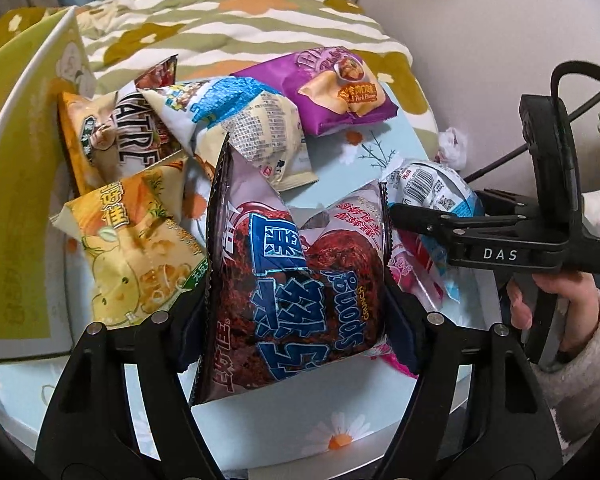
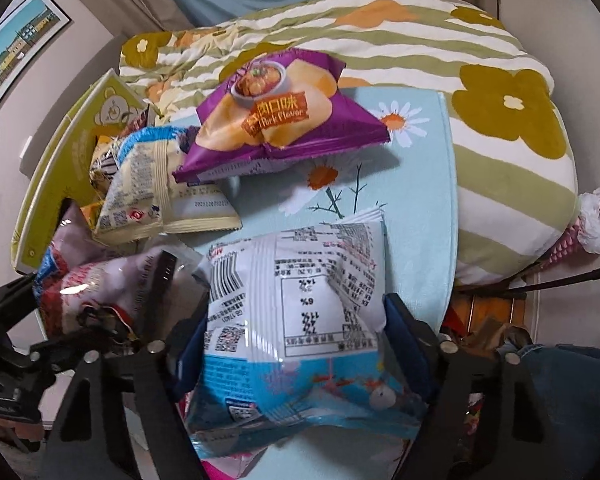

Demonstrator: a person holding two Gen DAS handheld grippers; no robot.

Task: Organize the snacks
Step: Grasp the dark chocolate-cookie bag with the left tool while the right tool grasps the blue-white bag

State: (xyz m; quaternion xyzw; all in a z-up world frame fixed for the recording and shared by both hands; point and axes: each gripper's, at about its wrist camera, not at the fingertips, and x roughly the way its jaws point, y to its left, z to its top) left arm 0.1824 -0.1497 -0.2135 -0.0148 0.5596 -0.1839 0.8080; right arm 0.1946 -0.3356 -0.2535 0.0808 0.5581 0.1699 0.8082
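Between my left gripper pads sat a glossy maroon crunch bag, pinched at both sides. My right gripper squeezed a white-and-blue packet, barcode up. Behind them the yellow-green box walled the left, with crinkled yellow and cream bags piled against it. On the blue daisy cloth open room remained only to the right, past the puffy purple pork-flavour bag, up to the striped floral cushion
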